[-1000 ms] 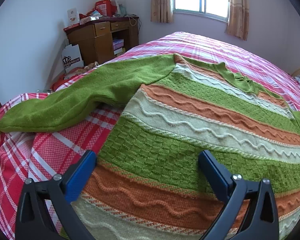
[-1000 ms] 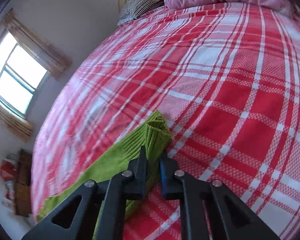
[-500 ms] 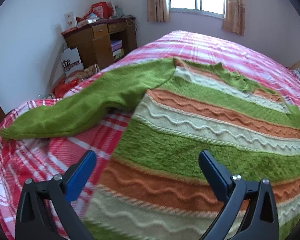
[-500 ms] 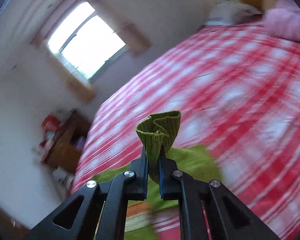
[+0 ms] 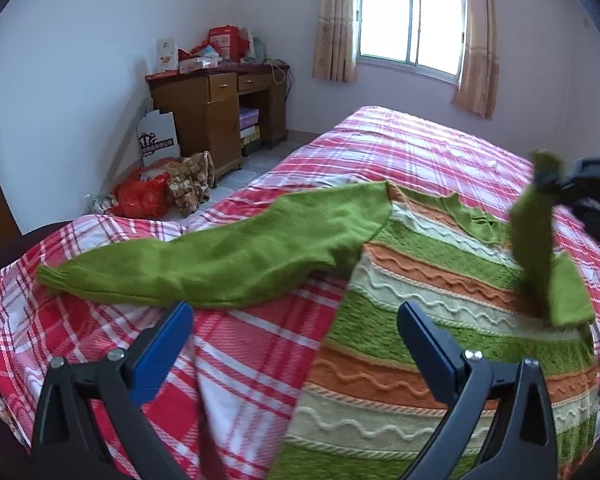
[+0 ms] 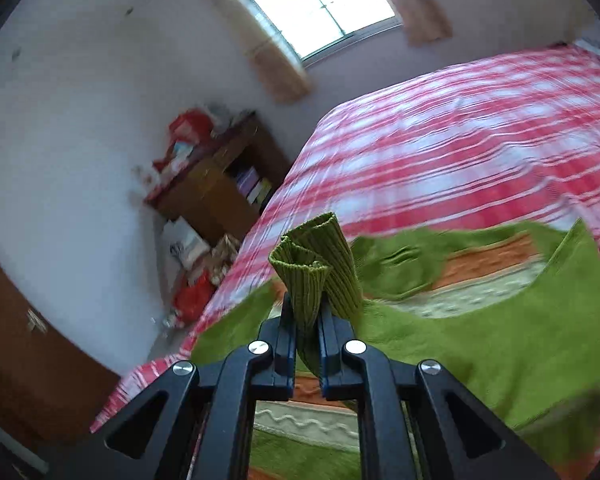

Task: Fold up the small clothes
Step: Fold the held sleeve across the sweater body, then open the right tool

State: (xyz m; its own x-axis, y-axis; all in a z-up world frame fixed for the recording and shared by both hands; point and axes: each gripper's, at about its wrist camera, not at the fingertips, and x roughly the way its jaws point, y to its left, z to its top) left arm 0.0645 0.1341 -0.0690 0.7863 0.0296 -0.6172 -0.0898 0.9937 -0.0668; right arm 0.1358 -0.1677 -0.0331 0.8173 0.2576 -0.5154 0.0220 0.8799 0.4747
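A knitted sweater (image 5: pixel 440 300) with green, orange and cream stripes lies flat on the bed. Its left green sleeve (image 5: pixel 220 260) stretches out to the left over the bedspread. My left gripper (image 5: pixel 296 334) is open and empty, just above the sweater's lower left edge. My right gripper (image 6: pixel 307 322) is shut on the ribbed cuff of the right sleeve (image 6: pixel 316 260) and holds it raised over the sweater's body. In the left wrist view the lifted right sleeve (image 5: pixel 534 224) hangs at the right, with the right gripper (image 5: pixel 556 184) at its top.
The bed has a red, pink and white plaid bedspread (image 5: pixel 240 360). A wooden desk (image 5: pixel 220 108) with clutter on top stands against the far wall. Bags and a red sack (image 5: pixel 148 196) lie on the floor beside the bed. A curtained window (image 5: pixel 408 32) is behind.
My right gripper has lifted the right sleeve cuff off the bed and swung it over the sweater's body. My left gripper has drawn back and left, still open.
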